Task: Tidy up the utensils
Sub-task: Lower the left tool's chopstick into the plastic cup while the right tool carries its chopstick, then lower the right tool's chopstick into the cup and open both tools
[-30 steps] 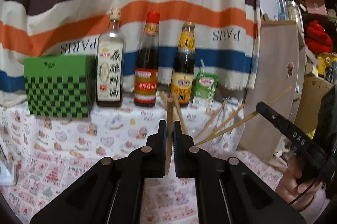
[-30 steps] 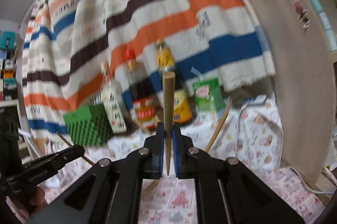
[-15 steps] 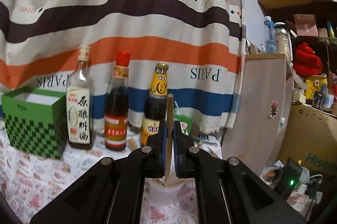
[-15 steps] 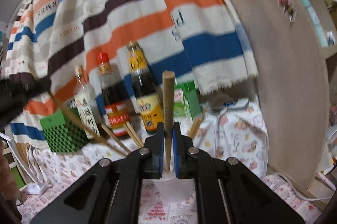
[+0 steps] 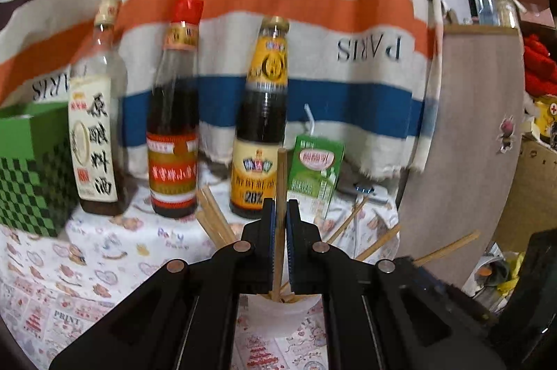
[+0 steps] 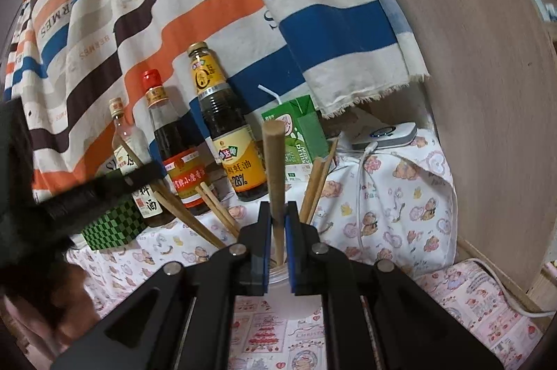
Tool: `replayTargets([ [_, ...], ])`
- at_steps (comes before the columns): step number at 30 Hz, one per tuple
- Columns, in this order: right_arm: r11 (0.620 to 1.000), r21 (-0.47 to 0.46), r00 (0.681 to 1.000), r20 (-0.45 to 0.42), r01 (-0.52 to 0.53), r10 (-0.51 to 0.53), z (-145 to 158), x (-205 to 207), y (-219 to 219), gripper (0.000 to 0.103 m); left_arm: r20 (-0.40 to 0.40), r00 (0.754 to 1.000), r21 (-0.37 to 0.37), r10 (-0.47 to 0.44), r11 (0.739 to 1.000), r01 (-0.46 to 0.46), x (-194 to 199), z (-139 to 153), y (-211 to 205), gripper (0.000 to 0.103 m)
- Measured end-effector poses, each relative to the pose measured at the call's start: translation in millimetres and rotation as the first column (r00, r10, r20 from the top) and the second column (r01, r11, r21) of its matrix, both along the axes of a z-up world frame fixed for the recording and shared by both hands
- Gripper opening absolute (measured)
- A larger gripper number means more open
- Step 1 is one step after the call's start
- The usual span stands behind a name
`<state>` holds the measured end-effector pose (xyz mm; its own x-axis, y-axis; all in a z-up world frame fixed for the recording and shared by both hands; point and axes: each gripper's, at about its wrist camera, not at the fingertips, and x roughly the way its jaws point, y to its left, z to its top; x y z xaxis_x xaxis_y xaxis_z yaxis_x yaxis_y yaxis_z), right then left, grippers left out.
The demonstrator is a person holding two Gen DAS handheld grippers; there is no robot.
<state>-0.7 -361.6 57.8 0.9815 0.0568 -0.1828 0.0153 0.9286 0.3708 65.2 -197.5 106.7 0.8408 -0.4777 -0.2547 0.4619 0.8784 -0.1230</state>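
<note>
1. Left wrist view: left gripper (image 5: 278,223) clenched on a wooden chopstick (image 5: 280,182), held upright between the blue pads, lower tip down at the mouth of a white cup (image 5: 278,310) directly under the jaws.
2. More chopsticks (image 5: 214,220) leaning out of that cup, some fanned left, some fanned right toward a brown board (image 5: 473,133).
3. Behind the cup, in a row on the printed tablecloth (image 5: 87,265): clear bottle with white label (image 5: 94,133), red-capped bottle (image 5: 174,126), yellow-labelled dark bottle (image 5: 261,126), green drink carton (image 5: 315,169) with a straw. Green checkered box (image 5: 31,182) at far left. Striped cloth (image 5: 278,4) hanging behind everything.
4. Right wrist view: right gripper (image 6: 278,230) grasping a thicker wooden stick (image 6: 275,161), upright, lower end down between the pads just above the cup's clear rim (image 6: 278,272).
5. Leaning chopsticks (image 6: 216,206) crowding both sides of the jaws. Left gripper (image 6: 97,192) crossing in from the left as a blurred dark bar, in front of the white-labelled bottle and checkered box.
6. White device (image 6: 386,135) with a cable lying on the cloth to the right, beside the board.
</note>
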Motion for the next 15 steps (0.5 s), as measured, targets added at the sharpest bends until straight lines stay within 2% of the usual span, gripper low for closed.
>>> replayTargets([
  [8,0.999,0.013,0.999,-0.015,-0.035,0.035,-2.0,9.2,-1.7,0.009,-0.083,0.997,0.049,0.011,0.999,-0.007,18.1,-26.8,-6.8,0.005],
  [13,0.999,0.042,0.999,-0.030,-0.030,0.031,-6.5,15.8,-8.5,0.009,-0.076,0.997,0.077,0.019,0.997,-0.014,17.0,-31.6,-6.2,0.007],
  [14,0.998,0.055,0.999,-0.037,-0.038,0.040,-7.2,16.9,-10.1,0.009,-0.072,0.997,0.083,0.021,0.996,-0.015,15.2,-31.7,-5.2,0.009],
  [15,0.996,0.075,0.998,-0.041,-0.049,0.052,-7.8,17.2,-12.0,0.009,-0.074,0.997,0.091,0.013,0.996,-0.006,14.2,-31.2,-4.5,0.017],
])
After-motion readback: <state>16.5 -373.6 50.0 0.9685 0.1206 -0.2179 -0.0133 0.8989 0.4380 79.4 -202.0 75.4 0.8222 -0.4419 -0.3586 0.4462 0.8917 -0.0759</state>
